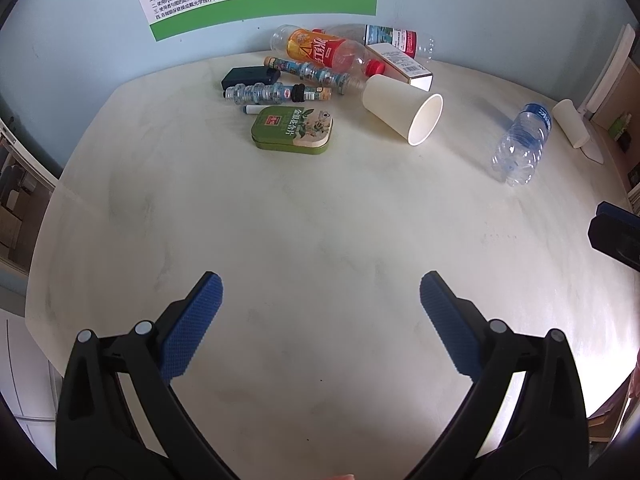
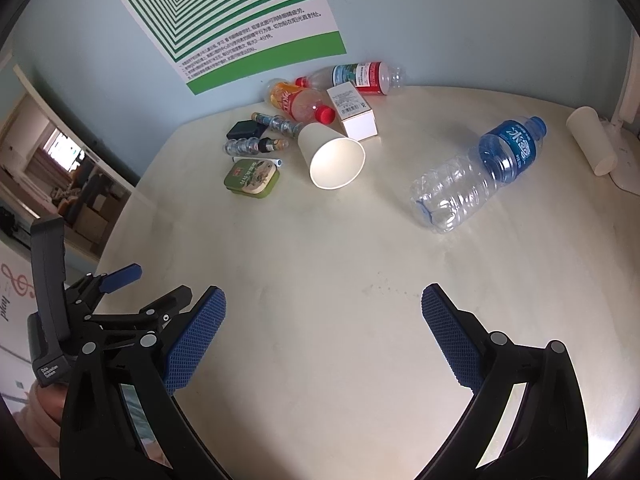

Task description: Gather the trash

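Note:
A pile of trash lies at the far side of the pale round table (image 1: 280, 232): a white paper cup (image 1: 402, 109) on its side, an orange-and-red drink bottle (image 1: 332, 54), a clear bottle with a red label (image 1: 384, 38), a small carton (image 1: 400, 65) and a green tin (image 1: 293, 130). An empty clear bottle with a blue label (image 1: 522, 144) lies apart at the right; it also shows in the right wrist view (image 2: 476, 174). My left gripper (image 1: 320, 300) is open and empty over the near table. My right gripper (image 2: 322, 312) is open and empty too.
Two thin plastic tubes (image 1: 276, 93), a dark case (image 1: 250, 77) and a marker (image 1: 253, 110) lie by the pile. A white roll (image 2: 592, 140) and a lamp base (image 2: 628, 168) stand at the right edge. A green poster (image 2: 224, 20) hangs on the blue wall.

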Demonstrator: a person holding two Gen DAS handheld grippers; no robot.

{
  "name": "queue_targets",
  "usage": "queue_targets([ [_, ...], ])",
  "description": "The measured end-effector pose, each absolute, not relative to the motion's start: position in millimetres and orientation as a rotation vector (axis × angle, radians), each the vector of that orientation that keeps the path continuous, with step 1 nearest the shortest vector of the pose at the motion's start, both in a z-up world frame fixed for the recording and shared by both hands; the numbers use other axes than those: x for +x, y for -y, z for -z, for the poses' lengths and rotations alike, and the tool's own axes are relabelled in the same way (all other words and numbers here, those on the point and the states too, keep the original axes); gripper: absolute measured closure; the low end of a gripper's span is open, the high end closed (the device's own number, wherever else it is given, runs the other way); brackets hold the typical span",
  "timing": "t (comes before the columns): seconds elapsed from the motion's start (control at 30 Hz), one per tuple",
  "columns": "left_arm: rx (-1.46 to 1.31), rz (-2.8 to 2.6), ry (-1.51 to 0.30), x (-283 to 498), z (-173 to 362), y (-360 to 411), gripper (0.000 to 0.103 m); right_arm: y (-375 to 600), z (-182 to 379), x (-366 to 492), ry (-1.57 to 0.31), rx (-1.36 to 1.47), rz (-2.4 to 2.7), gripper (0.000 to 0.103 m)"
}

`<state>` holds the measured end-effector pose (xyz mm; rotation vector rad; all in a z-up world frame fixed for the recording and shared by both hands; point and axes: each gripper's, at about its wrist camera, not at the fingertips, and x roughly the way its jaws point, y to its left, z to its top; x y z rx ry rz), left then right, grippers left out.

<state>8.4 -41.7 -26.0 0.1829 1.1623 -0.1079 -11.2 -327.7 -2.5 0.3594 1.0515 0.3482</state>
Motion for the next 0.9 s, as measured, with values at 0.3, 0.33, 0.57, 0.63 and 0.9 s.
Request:
queue_targets([
  [0.3, 0.208, 0.086, -1.176, 5.3, 25.2, 43.8, 0.006, 330.0, 4.6, -12.9, -1.059, 0.361, -0.35, 0.006],
  [0.33, 0.206, 0.087, -1.176, 5.2, 25.2, 43.9, 0.006, 329.6, 4.5, -13.7, -1.059, 0.358, -0.351, 0.006],
  [0.57, 0.207, 0.087, -1.185, 5.3, 28.5, 46.0, 0.006, 328.3, 5.1, -12.0, -1.064, 0.346, -0.36, 0.006],
  [0.63, 0.214, 0.083, -1.195, 6.9, 29.9, 46.1, 0.006, 329.1, 6.7, -12.2, -1.068, 0.34, -0.358, 0.006],
  [0.9, 0.209, 0.09, -1.229, 21.5, 43.1, 50.6, 0.006, 338.2, 20.5, 8.1, -1.1, 0.305, -0.334, 0.006],
])
